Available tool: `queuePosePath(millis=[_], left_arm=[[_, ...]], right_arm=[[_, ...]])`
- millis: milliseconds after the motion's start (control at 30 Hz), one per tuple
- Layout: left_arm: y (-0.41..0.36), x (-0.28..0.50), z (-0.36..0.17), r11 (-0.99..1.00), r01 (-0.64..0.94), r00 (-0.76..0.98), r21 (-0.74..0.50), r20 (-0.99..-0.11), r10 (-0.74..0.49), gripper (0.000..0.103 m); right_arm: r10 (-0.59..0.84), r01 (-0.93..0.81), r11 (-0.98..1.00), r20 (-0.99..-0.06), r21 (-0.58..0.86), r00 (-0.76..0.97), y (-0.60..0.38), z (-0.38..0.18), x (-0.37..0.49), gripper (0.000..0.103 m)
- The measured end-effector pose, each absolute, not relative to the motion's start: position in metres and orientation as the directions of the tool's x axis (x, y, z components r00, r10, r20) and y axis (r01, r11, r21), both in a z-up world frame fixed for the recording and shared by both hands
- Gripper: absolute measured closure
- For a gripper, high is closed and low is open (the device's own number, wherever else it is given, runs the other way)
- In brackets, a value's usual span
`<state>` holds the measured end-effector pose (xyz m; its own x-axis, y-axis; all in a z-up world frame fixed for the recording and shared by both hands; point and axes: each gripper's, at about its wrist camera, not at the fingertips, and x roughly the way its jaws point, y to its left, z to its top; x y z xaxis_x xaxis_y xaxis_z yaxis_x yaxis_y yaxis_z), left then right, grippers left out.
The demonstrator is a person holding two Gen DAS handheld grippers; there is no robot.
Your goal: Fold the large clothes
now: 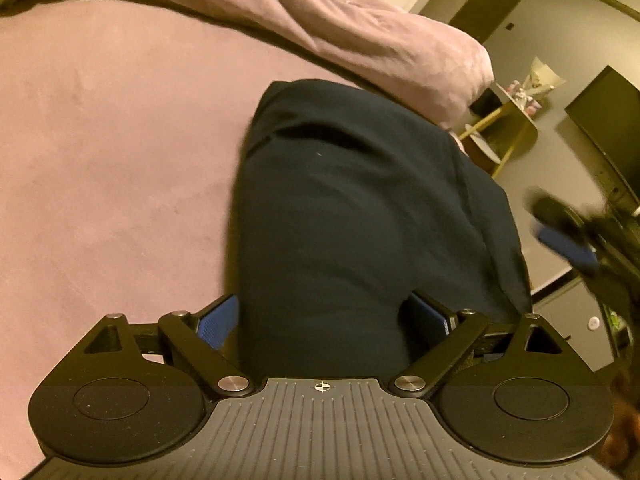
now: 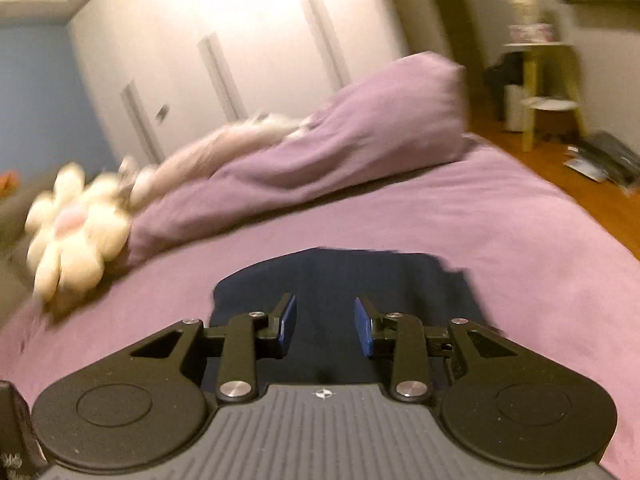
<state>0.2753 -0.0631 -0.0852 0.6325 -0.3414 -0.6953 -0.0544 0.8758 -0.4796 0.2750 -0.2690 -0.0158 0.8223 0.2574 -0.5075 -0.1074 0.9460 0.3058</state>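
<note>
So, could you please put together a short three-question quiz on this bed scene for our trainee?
1. True or false: the dark garment lies on a purple bed sheet.
2. Which toy lies beside the rumpled purple duvet? A) flower-shaped plush B) toy car C) ball
3. Fill in: the fingers of the right gripper stand ____, clamping nothing.

Key: 1 true; 2 A; 3 apart. In the left wrist view the left gripper is open wide, with the garment's near end between its fingers.

I count one dark garment (image 1: pixel 360 208), one bed (image 2: pixel 460 208), one purple duvet (image 2: pixel 320 148), one flower-shaped plush (image 2: pixel 76 232), and one yellow side table (image 2: pixel 548 80).
</note>
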Motion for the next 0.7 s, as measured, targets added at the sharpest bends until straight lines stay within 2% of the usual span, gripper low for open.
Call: queuePosePath(millis=[67,200,333,500,700], left_arm=[[-0.063,0.275,-0.083,0.883,-0.055,0.635,-0.467,-0.699,-0.330,0.008],[-0.061,0.283,-0.074,0.895,-0.080,0.647,-0.438,-0.706,-0.287,0.009],[-0.079,0.308,-0.065,0.899,-0.121,0.673,-0.421,-0.700,-0.237,0.011],[-0.109,0.332,-0.080,0.930,-0.164,0.696,-0.328,-0.707,-0.127,0.005],[-0.105,0.336,-0.105,0.917,-0.214,0.701,-0.336,-0.707,-0.095,0.001]], right_arm=[[0.224,-0.118,0.968,-0.548,0.222,0.806,-0.251,-0.027,0.303,0.072],[0.070,-0.030,0.997,-0.625,0.075,0.778,-0.251,-0.075,0.338,0.076],[0.090,0.027,0.982,-0.589,0.187,0.803,-0.280,-0.102,0.330,0.078],[0.085,0.011,0.986,-0.551,0.167,0.830,-0.284,-0.113,0.324,0.078],[0.099,0.005,0.981,-0.526,0.193,0.845,-0.286,-0.124,0.326,0.078]])
